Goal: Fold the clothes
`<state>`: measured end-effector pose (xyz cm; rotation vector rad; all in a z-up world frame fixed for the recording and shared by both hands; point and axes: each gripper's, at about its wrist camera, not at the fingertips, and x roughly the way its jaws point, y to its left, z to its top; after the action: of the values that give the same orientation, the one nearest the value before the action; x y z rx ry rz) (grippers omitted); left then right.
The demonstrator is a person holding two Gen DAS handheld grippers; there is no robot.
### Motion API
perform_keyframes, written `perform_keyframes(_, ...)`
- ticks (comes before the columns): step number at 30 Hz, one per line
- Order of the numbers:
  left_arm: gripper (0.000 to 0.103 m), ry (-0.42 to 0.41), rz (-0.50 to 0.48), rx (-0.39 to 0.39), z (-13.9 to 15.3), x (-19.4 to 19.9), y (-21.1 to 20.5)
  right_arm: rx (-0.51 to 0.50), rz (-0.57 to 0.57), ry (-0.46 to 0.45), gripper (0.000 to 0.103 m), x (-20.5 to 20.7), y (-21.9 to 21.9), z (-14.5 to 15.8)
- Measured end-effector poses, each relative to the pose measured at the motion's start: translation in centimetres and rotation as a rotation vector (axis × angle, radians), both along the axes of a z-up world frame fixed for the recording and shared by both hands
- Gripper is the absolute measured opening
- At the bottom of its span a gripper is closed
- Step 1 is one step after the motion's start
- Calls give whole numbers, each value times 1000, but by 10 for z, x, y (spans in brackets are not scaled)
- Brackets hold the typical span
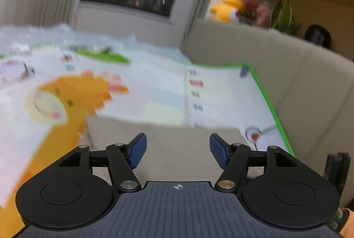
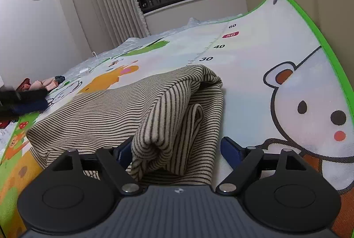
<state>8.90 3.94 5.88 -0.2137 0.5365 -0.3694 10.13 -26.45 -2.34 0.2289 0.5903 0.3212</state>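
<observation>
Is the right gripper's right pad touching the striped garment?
Apart. In the right wrist view, bare play mat shows between the right gripper's right-hand pad and the striped garment.

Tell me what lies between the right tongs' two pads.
A bunched fold of the striped garment, seen in the right wrist view; the right tongs stand open around it.

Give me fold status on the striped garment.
Done: striped garment doubled over on the play mat, one loose roll bunched near the right gripper. In hand: nothing; left gripper and right both open. Left: flatten that roll, finish folding.
</observation>
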Motion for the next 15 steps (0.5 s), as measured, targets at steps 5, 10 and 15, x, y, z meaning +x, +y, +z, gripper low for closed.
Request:
perform_keyframes(5,68,194,-21,11,-43,21,-9,22,-11,11,84,2,-6,10)
perform_keyframes(10,73,202,-35,0,-52,23,-6,-32,-27,-120,84,2,-7,52)
perform_keyframes(15,82,194,-47,-1,-53,22,-6,-45,110,-176,65,13,17,76)
